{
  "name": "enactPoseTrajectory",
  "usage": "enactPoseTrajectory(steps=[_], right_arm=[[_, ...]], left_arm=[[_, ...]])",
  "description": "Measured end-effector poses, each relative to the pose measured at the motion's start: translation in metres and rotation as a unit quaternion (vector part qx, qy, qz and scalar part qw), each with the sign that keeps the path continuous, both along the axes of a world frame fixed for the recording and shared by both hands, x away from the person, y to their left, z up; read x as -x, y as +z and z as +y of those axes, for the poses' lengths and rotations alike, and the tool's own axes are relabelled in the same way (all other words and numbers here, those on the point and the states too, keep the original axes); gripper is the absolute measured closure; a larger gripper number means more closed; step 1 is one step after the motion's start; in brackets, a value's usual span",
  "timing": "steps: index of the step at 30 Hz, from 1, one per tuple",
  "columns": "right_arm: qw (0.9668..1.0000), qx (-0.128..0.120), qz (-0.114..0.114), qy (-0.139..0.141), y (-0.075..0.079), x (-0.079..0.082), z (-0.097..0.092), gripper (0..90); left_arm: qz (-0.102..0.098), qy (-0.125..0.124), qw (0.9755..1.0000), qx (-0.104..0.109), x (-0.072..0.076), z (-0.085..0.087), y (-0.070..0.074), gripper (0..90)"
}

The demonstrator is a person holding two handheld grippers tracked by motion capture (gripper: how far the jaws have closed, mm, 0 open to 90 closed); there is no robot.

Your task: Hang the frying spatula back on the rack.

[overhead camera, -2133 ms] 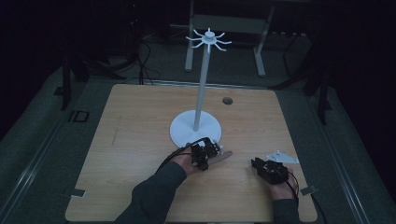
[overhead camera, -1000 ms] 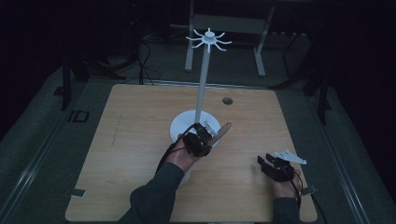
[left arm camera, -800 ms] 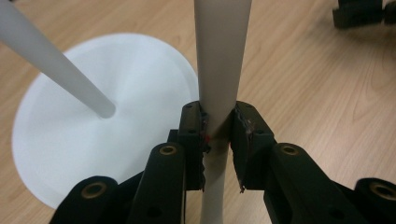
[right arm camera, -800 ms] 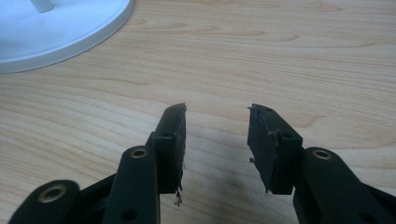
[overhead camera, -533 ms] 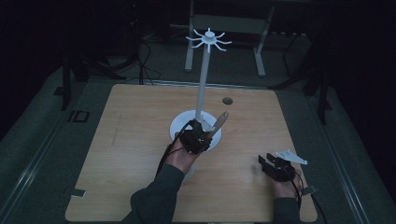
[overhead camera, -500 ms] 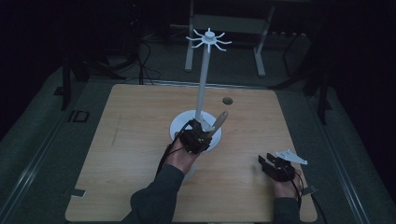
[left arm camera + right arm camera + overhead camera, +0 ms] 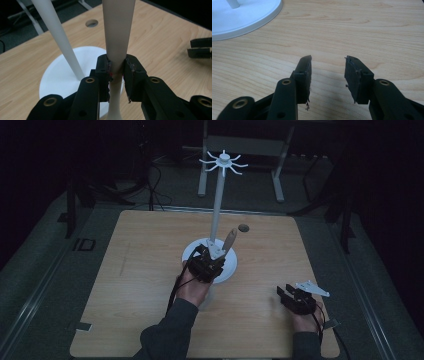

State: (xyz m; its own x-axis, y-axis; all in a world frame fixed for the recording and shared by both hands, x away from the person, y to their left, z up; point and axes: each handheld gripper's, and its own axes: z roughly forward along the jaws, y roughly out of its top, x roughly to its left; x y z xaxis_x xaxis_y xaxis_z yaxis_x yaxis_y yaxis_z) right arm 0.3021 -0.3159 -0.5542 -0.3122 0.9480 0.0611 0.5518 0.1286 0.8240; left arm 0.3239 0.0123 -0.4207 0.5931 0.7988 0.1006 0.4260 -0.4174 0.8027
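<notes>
Wooden table (image 7: 150, 285) is sitting in a dim room (background possibly cabling). Left gripper (image 7: 116, 72) is clamping a pale utensil handle (image 7: 117, 32) beside the white stand (image 7: 217, 220); right gripper (image 7: 327, 75) is gaping, empty.

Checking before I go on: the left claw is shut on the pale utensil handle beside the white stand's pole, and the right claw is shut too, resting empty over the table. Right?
Not quite. The right claw is open: the right gripper view shows its jaws apart with bare table between them. The rest holds: the left claw is shut on the pale utensil handle, beside the white stand's pole.
</notes>
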Motion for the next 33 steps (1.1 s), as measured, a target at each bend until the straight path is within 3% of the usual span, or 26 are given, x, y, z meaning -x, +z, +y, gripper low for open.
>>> enactPoseTrajectory(steps=[11, 20, 33], right_arm=[[1.0000, 0.000, -0.001, 0.001, 0.000, 0.000, 0.000, 56.8], [1.0000, 0.001, 0.000, 0.000, 0.000, 0.000, 0.000, 56.7], [1.0000, 0.002, 0.003, 0.002, -0.001, 0.000, 0.001, 56.6]], left_arm=[[-0.042, 0.037, 0.9978, 0.036, 0.004, 0.006, 0.010, 75.0], [-0.053, 0.049, 0.9960, 0.052, 0.004, 0.008, 0.013, 75.0], [-0.068, 0.059, 0.9942, 0.058, 0.001, 0.009, 0.025, 75.0]])
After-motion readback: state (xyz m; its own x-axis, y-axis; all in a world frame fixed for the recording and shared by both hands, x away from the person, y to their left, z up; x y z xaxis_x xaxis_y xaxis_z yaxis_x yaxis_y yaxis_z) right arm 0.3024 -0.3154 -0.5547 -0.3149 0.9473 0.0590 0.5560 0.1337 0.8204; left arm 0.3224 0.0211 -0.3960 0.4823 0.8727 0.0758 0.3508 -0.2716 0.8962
